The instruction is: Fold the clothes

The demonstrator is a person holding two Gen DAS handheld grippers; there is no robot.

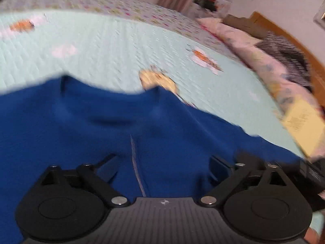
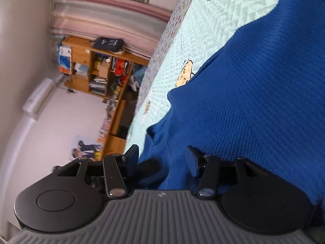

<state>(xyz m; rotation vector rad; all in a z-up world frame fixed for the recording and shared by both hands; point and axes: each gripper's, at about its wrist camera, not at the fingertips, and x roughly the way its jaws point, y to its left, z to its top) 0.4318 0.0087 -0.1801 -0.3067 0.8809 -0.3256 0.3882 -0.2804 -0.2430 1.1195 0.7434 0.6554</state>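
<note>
A blue knit sweater [image 1: 81, 134] lies over the mint quilted bedspread [image 1: 113, 46] and fills the lower half of the left wrist view. It is draped over my left gripper [image 1: 109, 94], whose jaws stand wide apart; the fingers are hidden beneath the cloth and push up its far edge at two spots. In the right wrist view the same sweater [image 2: 254, 93] runs along the right side. A bunched fold of it sits between the jaws of my right gripper [image 2: 161, 156], which are drawn in against it. The view is blurred.
Pink pillows [image 1: 254, 57], a striped cloth [image 1: 284, 55] and a yellow sheet [image 1: 302, 122] lie along the wooden headboard [image 1: 288, 34] at the right. A dark device part [image 1: 310, 172] shows at the right edge. Beyond the bed stand a wooden shelf [image 2: 95, 69] and a curtain [image 2: 105, 18].
</note>
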